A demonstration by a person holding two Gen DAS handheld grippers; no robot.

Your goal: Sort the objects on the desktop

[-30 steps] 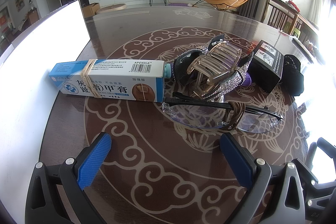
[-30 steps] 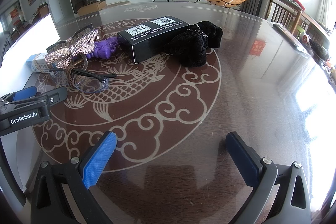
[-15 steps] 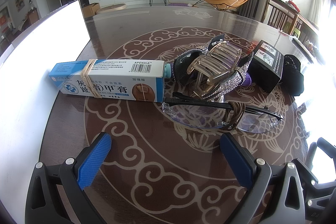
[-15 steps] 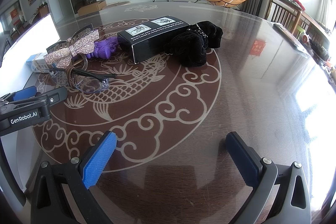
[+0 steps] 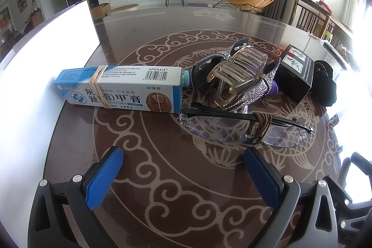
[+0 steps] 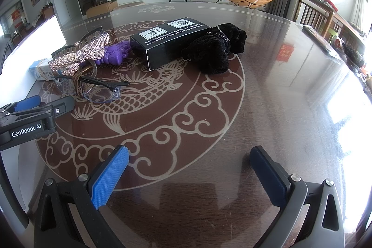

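Dark glossy round table (image 5: 162, 190), patterned with pale cloud scrolls and a fish. Left gripper (image 5: 183, 173) low over the near edge, blue pads (image 5: 104, 178) spread wide, nothing between them. Right gripper (image 6: 189, 172) likewise splayed and empty, over bare tabletop well apart from the clutter. Ahead of the left gripper, a blue-and-white nail cream box (image 5: 121, 88) lying flat, wrapped by a rubber band (image 5: 97, 83). Just beside its right end, a rhinestone bow hair claw (image 5: 237, 78), with a purple toy (image 6: 116, 54) behind it. Nearer, clear glasses (image 5: 244, 129) folded flat, a brown hair tie (image 5: 261, 129) looped around the frame. Farther right, a black box (image 6: 172, 43) with white print, touching a black cloth bundle (image 6: 216, 50). At far left, a bright white panel (image 5: 34, 76), overexposed, detail impossible to tell.
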